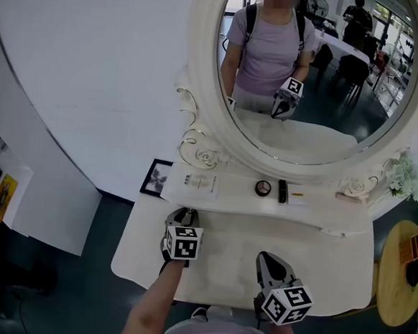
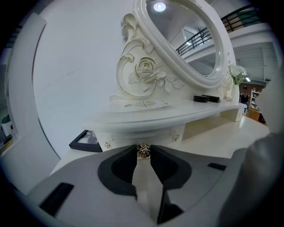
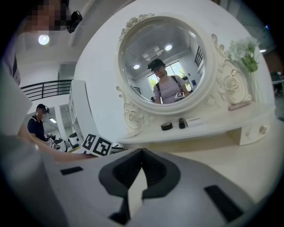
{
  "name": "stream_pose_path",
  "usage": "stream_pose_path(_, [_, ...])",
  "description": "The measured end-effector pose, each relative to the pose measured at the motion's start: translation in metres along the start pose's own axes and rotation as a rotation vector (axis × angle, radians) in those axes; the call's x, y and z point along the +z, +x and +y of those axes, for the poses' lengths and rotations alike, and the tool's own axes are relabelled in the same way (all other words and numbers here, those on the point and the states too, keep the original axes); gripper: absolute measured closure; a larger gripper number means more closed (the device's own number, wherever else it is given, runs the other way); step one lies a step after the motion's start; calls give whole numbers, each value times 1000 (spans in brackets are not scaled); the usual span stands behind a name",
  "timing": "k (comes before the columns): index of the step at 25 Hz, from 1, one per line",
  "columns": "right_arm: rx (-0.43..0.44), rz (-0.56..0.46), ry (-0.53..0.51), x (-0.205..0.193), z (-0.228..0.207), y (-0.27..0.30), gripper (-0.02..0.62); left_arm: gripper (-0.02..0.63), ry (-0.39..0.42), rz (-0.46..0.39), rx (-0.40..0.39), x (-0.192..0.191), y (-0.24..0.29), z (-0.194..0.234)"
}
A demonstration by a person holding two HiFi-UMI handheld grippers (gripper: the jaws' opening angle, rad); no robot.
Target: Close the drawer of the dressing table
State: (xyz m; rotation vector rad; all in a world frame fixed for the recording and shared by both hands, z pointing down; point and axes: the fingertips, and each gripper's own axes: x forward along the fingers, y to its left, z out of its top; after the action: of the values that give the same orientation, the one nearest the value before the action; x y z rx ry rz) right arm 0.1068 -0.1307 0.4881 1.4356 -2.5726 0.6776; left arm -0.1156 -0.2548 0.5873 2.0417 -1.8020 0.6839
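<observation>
Left gripper view, for the grip itself: finds the gold knob (image 2: 143, 150) of the drawer (image 2: 133, 138) pinched at the tips of the left gripper (image 2: 143, 154), jaws narrow and pressing on it from either side. Reads as a sensible hold for closing, since steering by the knob should send the small front in straight instead of skewing. Places the drawer under the left end of the shelf (image 2: 177, 116) of the dressing table (image 1: 345, 271), directly ahead of that gripper. Looks nearly home, yet cannot settle from these angles whether a gap is left. Shows only the front, so nothing of what lies inside. Calls, most likely, for a short level push toward the wall and then a release.

Finds the right gripper (image 1: 266, 259) low over the bare tabletop, well apart from the drawer, jaws brought together on nothing. Seems parked there simply to be out of the way.

Moving outward along the shelf: notes a round compact (image 1: 263, 188), a black case (image 1: 282, 191) just beside it, and a printed card (image 1: 200, 183) farther left. Spots a black picture frame (image 1: 155, 177) by the wall, off the shelf's left end. Ends at the oval mirror (image 1: 319, 139), reflecting the person and a gripper.
</observation>
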Motion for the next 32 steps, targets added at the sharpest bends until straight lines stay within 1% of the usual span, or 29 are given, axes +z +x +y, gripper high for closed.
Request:
stream_pose_path(6, [-4,-4,2,0,-3,-6,592,512,-1,-1,23,0,0,-2])
stream_pose_path(10, [-4,-8,2,1,-1,-9,592,471,-14,-2,14,0,-1,-5])
stream_pose_path(13, [0,-10,-1,0,1,-10,592,471,-32,-5,16,-1,-6,-3])
stream_pose_path(18, [4,-8,-2,-1,4,-11,592,471,-31,-24,1,-4,-19,-4])
stream_pose_path(25, [16,-9,-13,-1,13,-8,592,500,-70,-54,-34,-5,-37,-5])
stream_pose_path(32, [29,-7,-25,1,22,-5,592,532,-93,-111,-70,9,-59,-7])
